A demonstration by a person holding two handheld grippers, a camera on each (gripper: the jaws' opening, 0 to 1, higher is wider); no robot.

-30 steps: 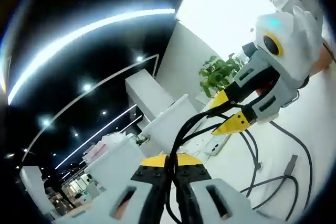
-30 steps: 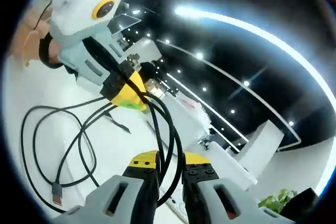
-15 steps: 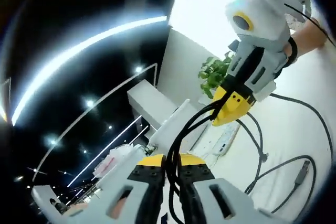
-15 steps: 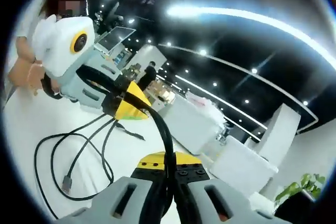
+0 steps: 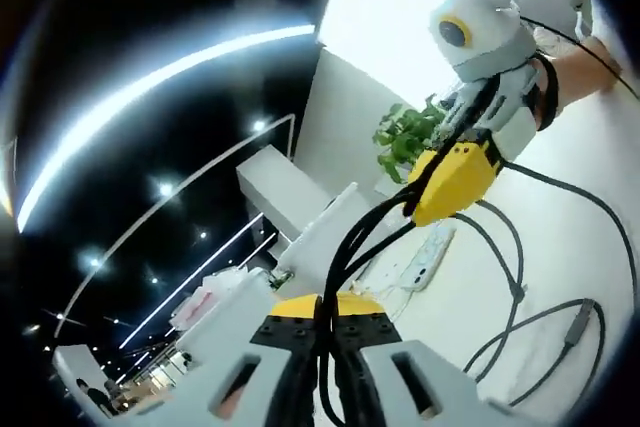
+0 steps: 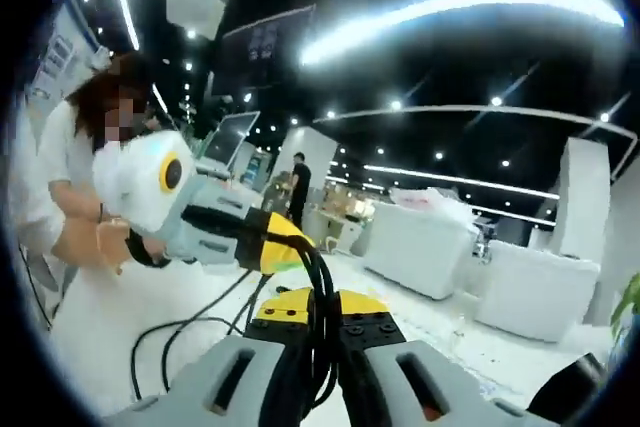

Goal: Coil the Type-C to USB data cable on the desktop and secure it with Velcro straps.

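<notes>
The black data cable [image 5: 372, 235] runs in several strands between the two grippers, held above the white desktop [image 5: 575, 232]. My left gripper [image 5: 320, 309] is shut on the strands at the bottom of the left gripper view. My right gripper [image 5: 450, 182] is shut on the same bundle farther up. The slack hangs in loops to the desk, ending in a USB plug [image 5: 580, 322]. In the right gripper view my right gripper [image 6: 320, 307] clamps the cable [image 6: 322, 272]. My left gripper [image 6: 283, 242] grips it just beyond, coming in from the left.
A white power strip [image 5: 425, 262] lies on the desk behind the cable, and a green plant [image 5: 408, 137] stands farther back. A person's hand [image 6: 95, 242] holds the left gripper. White counters [image 6: 420, 247] stand across the room, under a dark ceiling with light strips.
Both views have swung upward with the hands. The right gripper has turned and drawn the strands into a tighter bundle, and the two grippers now stand closer together.
</notes>
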